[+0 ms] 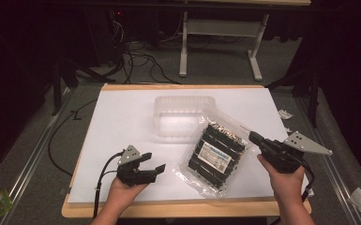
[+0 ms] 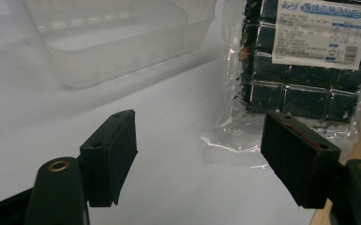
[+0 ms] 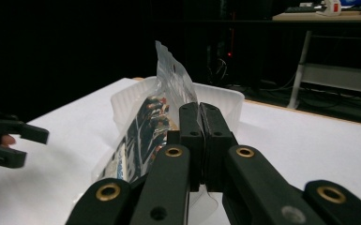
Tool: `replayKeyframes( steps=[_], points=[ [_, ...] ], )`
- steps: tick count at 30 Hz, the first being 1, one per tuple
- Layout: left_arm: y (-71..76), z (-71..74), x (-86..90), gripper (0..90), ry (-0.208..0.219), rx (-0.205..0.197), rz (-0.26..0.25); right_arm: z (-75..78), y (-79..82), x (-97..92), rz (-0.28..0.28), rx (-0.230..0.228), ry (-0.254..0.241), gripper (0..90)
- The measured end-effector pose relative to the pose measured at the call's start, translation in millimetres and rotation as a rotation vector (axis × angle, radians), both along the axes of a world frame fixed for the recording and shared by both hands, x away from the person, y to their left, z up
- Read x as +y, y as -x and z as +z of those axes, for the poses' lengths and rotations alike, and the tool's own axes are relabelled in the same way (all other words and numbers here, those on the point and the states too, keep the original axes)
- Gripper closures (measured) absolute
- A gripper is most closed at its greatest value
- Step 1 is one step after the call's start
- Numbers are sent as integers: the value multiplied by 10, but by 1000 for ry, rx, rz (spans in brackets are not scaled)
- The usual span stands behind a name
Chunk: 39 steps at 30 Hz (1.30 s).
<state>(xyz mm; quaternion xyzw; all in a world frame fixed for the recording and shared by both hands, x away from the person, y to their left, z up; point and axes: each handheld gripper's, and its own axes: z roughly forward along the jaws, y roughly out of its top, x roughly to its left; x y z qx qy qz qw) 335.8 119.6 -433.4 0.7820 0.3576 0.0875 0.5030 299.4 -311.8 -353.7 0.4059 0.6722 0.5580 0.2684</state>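
Two grippers are at work, and only one has a hold. Our right gripper is clamped on the clear edge of the packet of dark blocks, its jaws pressed flat together on the plastic film, with that edge raised while the rest of the packet slopes down toward the white sheet. Our left gripper stands with its jaws wide apart and nothing between them; the packet's near corner lies just ahead of its right-hand jaw, not touching it. Beyond both grippers, just past the packet's far end, sits the clear plastic tub, and from what we can see it has nothing in it.

We judge the work to be moving the packet into that tub. What looks done: the packet is gripped and partly lifted. What is left: raising it fully off the sheet, carrying it over the tub's rim, lowering it in and letting go.
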Motion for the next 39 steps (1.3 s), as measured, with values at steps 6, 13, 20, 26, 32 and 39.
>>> replayKeyframes(
  steps=[6,13,20,26,32,39],
  points=[
    [-48,18,-96,242,29,2,-11,63,-45,72,14,9,-12,900],
    [-192,73,-374,210,55,1,-68,164,-42,118,38,-4,-9,900],
    [-399,43,-783,189,34,11,-126,190,-43,152,41,-16,-4,900],
    [-552,15,-892,283,117,45,-169,171,-43,137,36,-14,1,900],
    [-582,35,-772,505,123,2,-70,145,-39,107,34,-9,5,900],
    [-700,-191,-855,581,107,97,-117,144,-41,111,41,-18,8,900]
  ],
)
